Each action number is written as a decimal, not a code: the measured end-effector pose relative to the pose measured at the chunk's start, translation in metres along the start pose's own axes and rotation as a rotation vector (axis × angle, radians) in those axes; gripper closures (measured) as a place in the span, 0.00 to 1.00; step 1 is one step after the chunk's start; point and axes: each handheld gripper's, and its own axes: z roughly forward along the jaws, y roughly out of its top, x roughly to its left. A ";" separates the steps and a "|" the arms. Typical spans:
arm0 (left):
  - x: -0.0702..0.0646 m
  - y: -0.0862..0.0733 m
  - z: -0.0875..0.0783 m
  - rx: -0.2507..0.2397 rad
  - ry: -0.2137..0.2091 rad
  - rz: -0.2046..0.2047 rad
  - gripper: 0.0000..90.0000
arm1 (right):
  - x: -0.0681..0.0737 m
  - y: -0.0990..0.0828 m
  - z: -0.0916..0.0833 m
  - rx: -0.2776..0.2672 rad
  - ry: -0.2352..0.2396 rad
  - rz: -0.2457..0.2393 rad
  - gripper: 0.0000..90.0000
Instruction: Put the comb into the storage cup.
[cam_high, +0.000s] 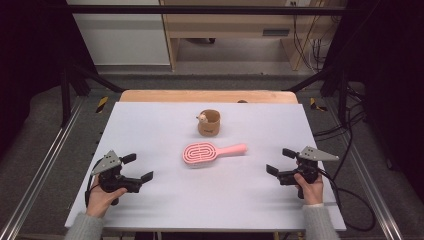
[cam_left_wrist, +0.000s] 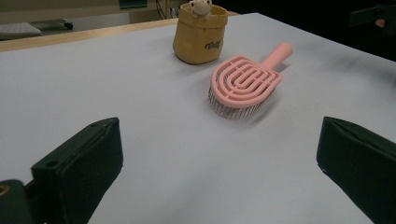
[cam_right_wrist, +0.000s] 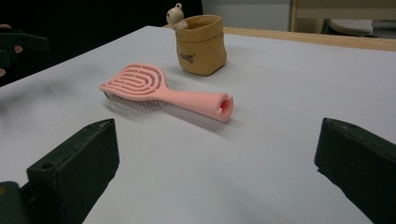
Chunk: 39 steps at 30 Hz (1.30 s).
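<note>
i hold my left claw (cam_high: 138, 168) low over the near left part of the white table (cam_high: 150, 130), its jaws spread wide with nothing between them. my right claw (cam_high: 280, 161) sits over the near right part, jaws just as wide and bare. my left hand (cam_high: 102, 196) and right hand (cam_high: 311, 186) grip the handles from behind, grey sleeves at the table's near edge.

ahead of my left claw and off toward its inner side lies a pink hairbrush (cam_high: 210, 152), well apart from both claws and roughly between them. it rests bristles down, the slotted back facing up. in the left gripper view the brush head (cam_left_wrist: 243, 84) is the nearer end and the handle runs away toward my right claw. in the right gripper view the handle's hollow end (cam_right_wrist: 225, 107) points toward my right claw, with the head farther off.

just beyond the hairbrush, farther from both claws, stands a small tan pouch (cam_high: 209, 123), upright and open at the top, close to the brush but not touching it. a little pale figure (cam_right_wrist: 176, 15) peeks over its rim; printed lettering on the pouch is too small to read
</note>
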 end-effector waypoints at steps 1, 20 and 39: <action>0.000 0.000 0.000 -0.003 -0.001 -0.001 0.00 | 0.000 0.000 0.000 0.002 -0.002 -0.002 0.00; 0.001 -0.001 0.000 0.000 0.001 -0.003 0.00 | 0.007 0.008 0.003 0.010 -0.015 -0.021 0.00; 0.002 -0.002 0.001 0.004 0.006 -0.001 0.00 | 0.025 0.022 0.023 0.054 -0.020 -0.067 0.01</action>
